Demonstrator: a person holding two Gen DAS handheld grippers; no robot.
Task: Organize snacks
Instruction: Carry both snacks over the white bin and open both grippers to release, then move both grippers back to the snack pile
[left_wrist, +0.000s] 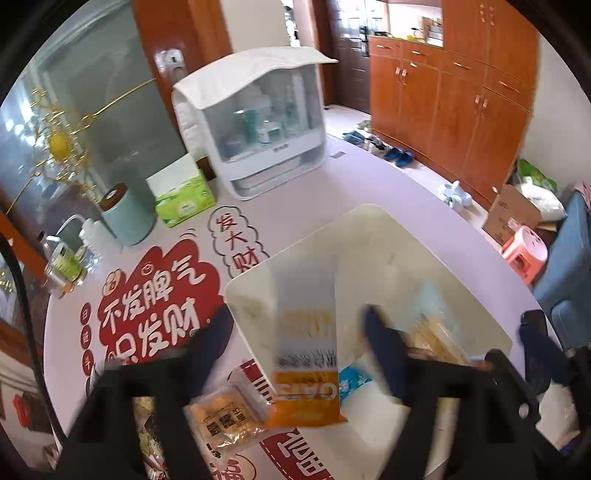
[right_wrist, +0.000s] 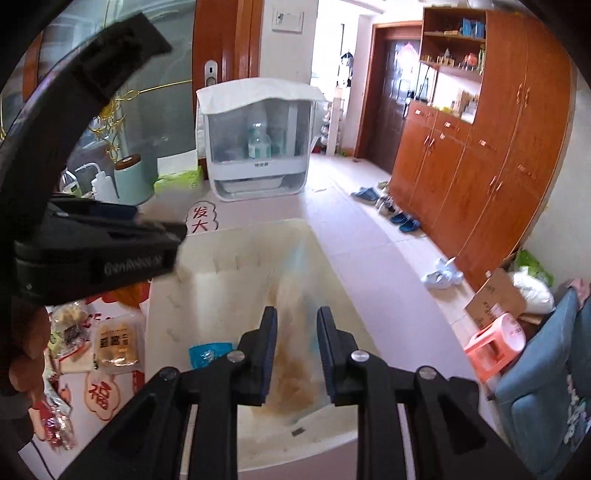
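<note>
The left gripper (left_wrist: 295, 332) was spread wide over the white bin (left_wrist: 388, 236), an orange "OATS" snack pack (left_wrist: 306, 369) loose between its fingers. The right gripper (right_wrist: 297, 354) was open a little, holding nothing.

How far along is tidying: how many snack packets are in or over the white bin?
3: an orange oat packet, blurred, between the left fingers; a blue packet on the bin floor; a tan packet seen between the right fingers. Others may be hidden.

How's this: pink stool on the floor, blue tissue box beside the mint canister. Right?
No. The tissue box beside the mint canister is green, not blue; the left wrist view shows it. The stool on the floor is pink.
</note>
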